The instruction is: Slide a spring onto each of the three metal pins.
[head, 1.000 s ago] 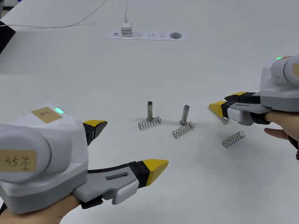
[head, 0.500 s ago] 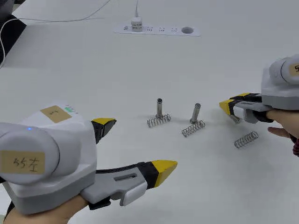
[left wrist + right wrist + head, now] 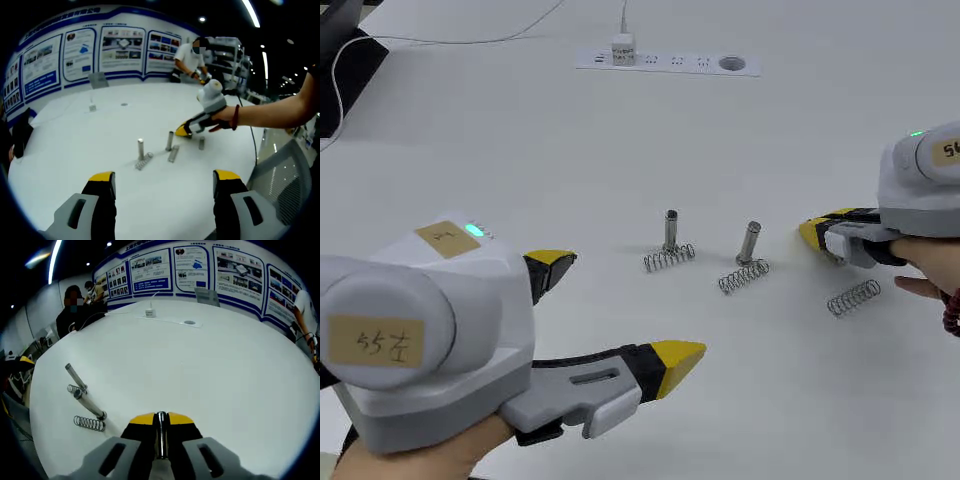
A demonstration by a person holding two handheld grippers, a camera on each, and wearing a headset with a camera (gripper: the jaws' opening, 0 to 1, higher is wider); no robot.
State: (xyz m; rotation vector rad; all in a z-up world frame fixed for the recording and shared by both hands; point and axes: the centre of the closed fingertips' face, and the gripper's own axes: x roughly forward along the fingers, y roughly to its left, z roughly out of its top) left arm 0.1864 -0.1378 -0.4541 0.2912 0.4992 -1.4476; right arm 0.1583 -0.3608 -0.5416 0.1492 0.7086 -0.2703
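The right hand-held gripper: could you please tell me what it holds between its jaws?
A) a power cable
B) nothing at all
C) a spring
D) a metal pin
D: in the right gripper view, a thin metal pin sits clamped between the yellow tips of the right hand-held gripper.

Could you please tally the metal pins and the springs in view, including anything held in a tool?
Metal pin: 3 (one in the right tool)
Spring: 3
Total: 6
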